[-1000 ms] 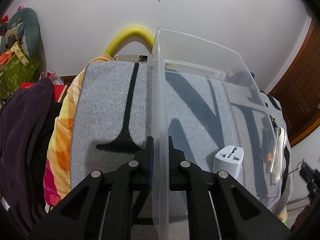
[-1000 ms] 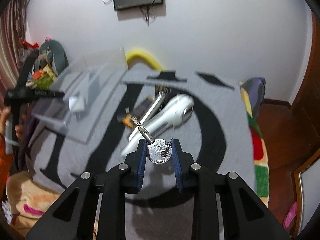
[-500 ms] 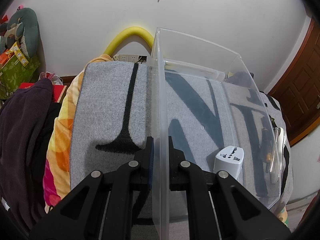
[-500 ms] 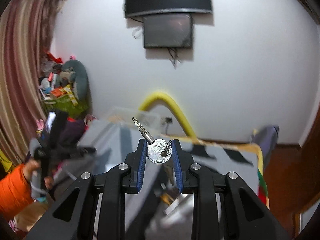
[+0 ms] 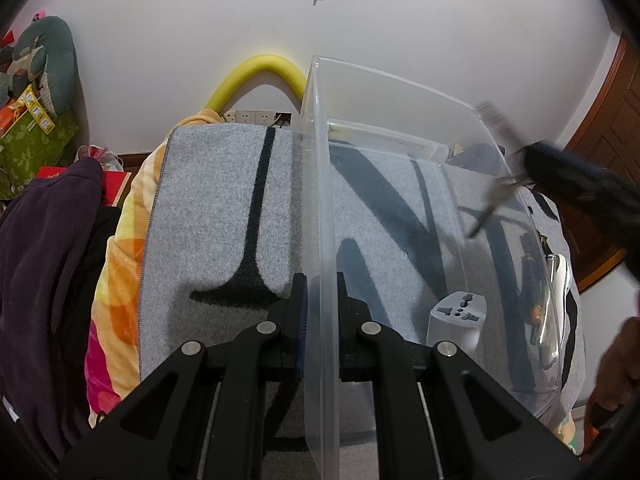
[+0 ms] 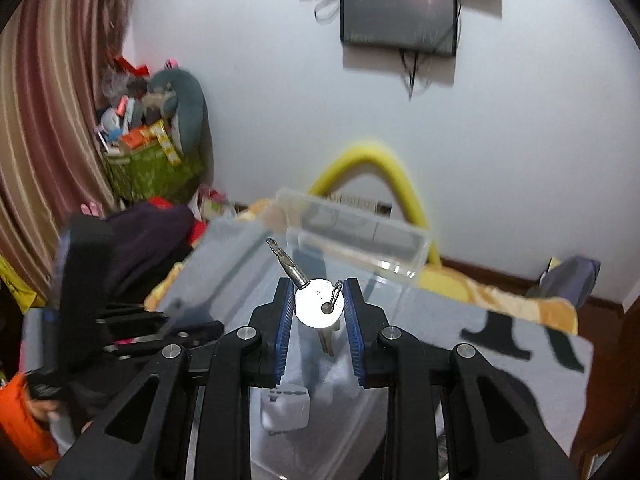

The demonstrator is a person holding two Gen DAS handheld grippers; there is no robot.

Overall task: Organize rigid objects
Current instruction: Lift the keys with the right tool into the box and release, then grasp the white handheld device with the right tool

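Yellow foam tube (image 5: 256, 76) arching against the white wall straight ahead of the gripper, power strip (image 5: 250, 117) just under it. Dark purple clothes (image 5: 44, 248) heaped off to the left, green bag (image 5: 32, 144) beyond. Wooden door (image 5: 608, 128) far right.

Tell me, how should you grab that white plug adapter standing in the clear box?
Probably by its flat side walls, coming straight down from above. The white plug adapter stands upright on the floor of the clear box, socket face up. The box walls block any sideways approach, but the top is open. Its blocky body has parallel sides that should suit the jaws.
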